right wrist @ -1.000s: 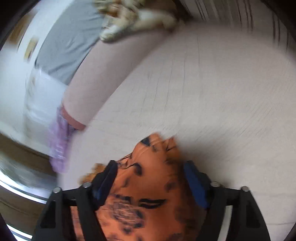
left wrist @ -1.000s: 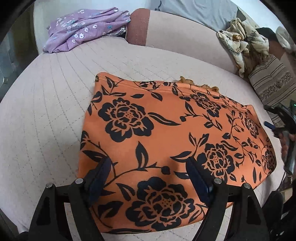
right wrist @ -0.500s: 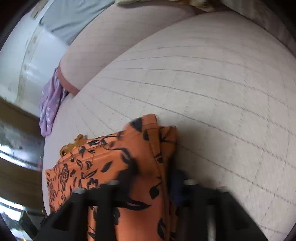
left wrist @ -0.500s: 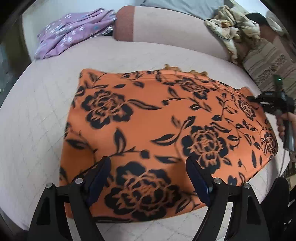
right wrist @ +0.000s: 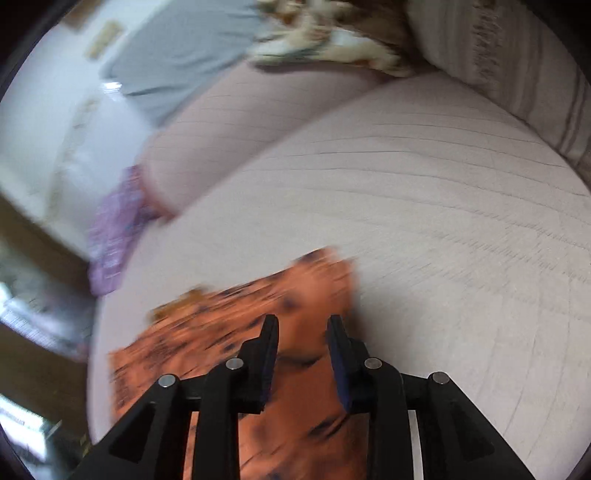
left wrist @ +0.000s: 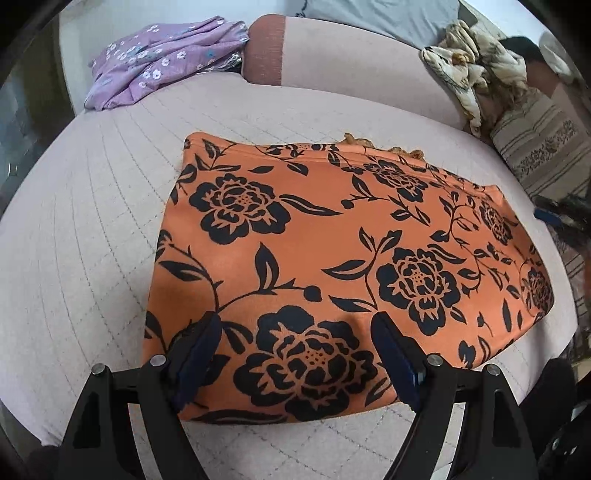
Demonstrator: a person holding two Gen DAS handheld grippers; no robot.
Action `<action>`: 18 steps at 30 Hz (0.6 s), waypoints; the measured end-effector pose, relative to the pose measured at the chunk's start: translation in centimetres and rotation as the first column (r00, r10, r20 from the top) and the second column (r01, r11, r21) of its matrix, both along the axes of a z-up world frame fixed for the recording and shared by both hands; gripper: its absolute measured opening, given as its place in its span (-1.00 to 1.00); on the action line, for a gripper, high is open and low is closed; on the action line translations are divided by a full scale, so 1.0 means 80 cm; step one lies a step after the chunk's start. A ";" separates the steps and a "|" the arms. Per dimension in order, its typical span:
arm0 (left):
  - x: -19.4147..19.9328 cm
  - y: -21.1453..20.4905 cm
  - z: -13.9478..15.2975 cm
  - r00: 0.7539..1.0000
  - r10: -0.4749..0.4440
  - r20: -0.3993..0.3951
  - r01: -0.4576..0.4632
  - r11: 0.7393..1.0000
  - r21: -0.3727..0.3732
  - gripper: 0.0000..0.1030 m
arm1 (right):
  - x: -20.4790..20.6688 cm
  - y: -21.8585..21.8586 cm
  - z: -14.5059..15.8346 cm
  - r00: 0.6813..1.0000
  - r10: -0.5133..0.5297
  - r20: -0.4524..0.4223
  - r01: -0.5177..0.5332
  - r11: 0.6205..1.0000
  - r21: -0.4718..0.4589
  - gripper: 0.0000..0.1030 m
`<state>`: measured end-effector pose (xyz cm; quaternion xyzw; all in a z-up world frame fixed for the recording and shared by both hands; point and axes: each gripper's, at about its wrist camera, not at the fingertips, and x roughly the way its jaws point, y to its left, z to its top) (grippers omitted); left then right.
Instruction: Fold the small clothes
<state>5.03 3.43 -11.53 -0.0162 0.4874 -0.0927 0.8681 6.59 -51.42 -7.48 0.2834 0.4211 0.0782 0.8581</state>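
Observation:
An orange garment with black flowers [left wrist: 332,236] lies folded flat on the pale quilted bed [left wrist: 92,240]. My left gripper [left wrist: 295,336] is open above its near edge, fingers apart and holding nothing. In the blurred right wrist view the garment [right wrist: 236,325] lies below my right gripper [right wrist: 301,328], whose fingers stand narrowly apart over the cloth's right corner; no cloth is visibly pinched. The right gripper also shows at the right edge of the left wrist view [left wrist: 561,218].
A purple flowered garment [left wrist: 162,55] lies at the bed's far left by a pink bolster [left wrist: 351,70]. A crumpled cream patterned cloth [left wrist: 469,74] and a striped pillow [left wrist: 543,147] sit at the far right. A grey pillow [left wrist: 369,14] is behind.
The right gripper's fingers have narrowed from wide open and it has drawn back from the garment's corner. The left gripper has shifted slightly over the near edge, still open.

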 end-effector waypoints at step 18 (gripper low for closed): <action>-0.022 0.098 0.000 0.987 0.127 -0.093 -0.143 0.972 -0.186 0.61 | -0.084 0.076 -0.087 0.985 0.087 -0.149 -0.087 0.996 0.009 0.60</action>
